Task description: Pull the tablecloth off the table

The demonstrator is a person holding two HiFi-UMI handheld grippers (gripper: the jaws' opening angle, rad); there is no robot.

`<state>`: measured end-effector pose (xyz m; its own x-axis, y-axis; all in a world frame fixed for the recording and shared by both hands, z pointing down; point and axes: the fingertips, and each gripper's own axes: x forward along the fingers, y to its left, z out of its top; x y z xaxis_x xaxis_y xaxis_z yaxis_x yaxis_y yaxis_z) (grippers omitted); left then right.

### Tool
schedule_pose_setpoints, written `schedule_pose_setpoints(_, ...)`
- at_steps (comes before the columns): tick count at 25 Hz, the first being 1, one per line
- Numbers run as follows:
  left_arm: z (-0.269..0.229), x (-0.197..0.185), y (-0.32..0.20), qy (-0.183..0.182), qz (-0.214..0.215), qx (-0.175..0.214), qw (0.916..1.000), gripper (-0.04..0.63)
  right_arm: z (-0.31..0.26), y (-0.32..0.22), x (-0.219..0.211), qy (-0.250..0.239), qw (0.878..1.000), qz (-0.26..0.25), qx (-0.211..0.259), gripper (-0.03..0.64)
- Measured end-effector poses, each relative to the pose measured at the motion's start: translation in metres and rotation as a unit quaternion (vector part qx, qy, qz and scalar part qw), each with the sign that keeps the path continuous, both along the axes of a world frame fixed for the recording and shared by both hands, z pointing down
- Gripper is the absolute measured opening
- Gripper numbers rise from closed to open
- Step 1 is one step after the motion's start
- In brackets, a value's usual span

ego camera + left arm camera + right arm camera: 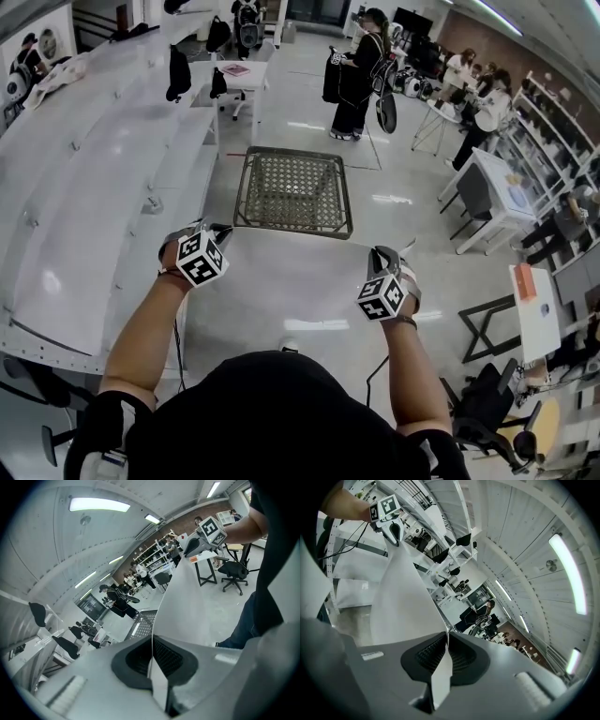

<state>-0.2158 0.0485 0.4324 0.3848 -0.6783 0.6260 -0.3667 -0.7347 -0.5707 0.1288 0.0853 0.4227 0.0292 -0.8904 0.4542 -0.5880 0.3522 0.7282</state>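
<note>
Lab floor, bare mesh-top table (292,192) ahead. White tablecloth (291,281) is already off it, hanging in the air near the person. Left gripper (217,232) and right gripper (382,255) each pinch a corner, held apart, likely to keep the cloth taut and clear of the frame.

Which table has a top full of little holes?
The dark metal table just beyond the white tablecloth. Its top is see-through mesh, while the other tables, like the one on the right, have solid white tops.
</note>
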Motion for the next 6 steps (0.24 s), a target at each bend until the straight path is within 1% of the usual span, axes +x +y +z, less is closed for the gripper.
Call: schedule_pose_setpoints(6, 0.0013, -0.0009, 0.0021, -0.002, 0.000, -0.002, 1.0000, 0.001, -0.0004, 0.0033, 0.0006, 0.000, 1.000, 0.002, 0.000, 0.051)
